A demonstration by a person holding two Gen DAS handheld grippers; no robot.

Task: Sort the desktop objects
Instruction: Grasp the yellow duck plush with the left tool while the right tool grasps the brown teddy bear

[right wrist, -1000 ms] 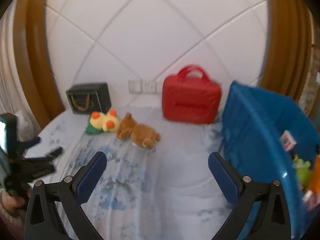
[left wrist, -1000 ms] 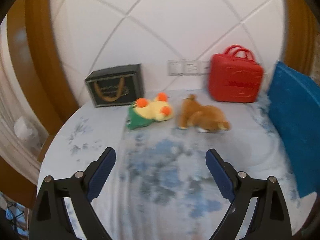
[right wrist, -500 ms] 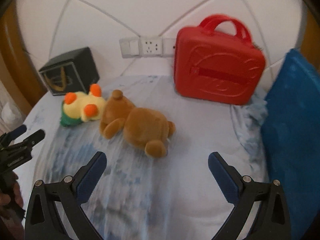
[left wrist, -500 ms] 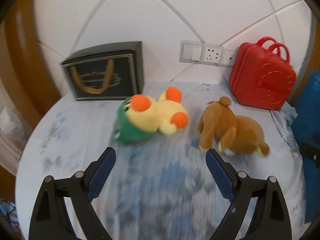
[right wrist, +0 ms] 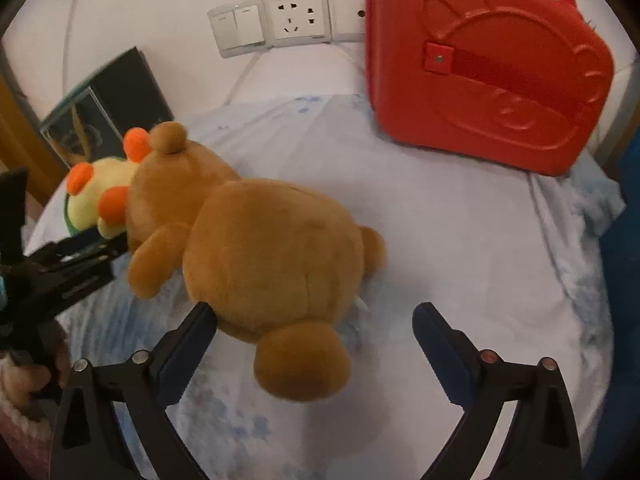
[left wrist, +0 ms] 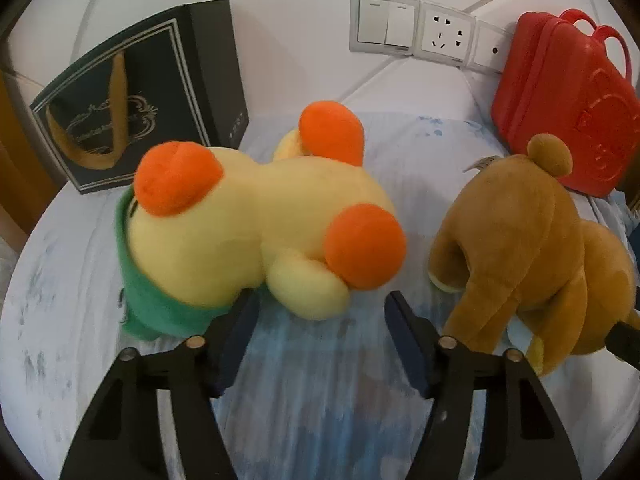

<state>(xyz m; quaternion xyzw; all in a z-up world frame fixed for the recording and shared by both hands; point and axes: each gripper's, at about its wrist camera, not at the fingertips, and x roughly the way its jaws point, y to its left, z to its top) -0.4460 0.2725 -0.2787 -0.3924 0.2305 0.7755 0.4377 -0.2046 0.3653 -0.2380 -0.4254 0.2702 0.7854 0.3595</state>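
— On the pale blue-mottled tablecloth (left wrist: 320, 400), what sits ahead of each tool?

— The soft yellow plush toy with orange pom-pom tips and a green collar (left wrist: 248, 232) lies just in front of the left gripper (left wrist: 318, 308). Its long axis runs across the view, green end to the left, and one stubby yellow limb pokes down into the gap between the blue pads. The jaws have just been closing, yet they stand partly apart and I see no pad pressing on the plush.

— And the other side?

— The brown plush teddy bear (right wrist: 260, 256) lies face down just ahead of the right gripper (right wrist: 314, 320), body slanting from upper left to lower right, one round foot between the fingers. Those jaws are wide apart; the left pad sits at the bear's flank, whether touching I cannot tell.

— Which hand takes which?

— Each is nearest its own toy, so I'd judge a paired pick. The red plastic carry case (right wrist: 488, 72) and dark gift bag (left wrist: 132, 96) stand behind, by the wall.
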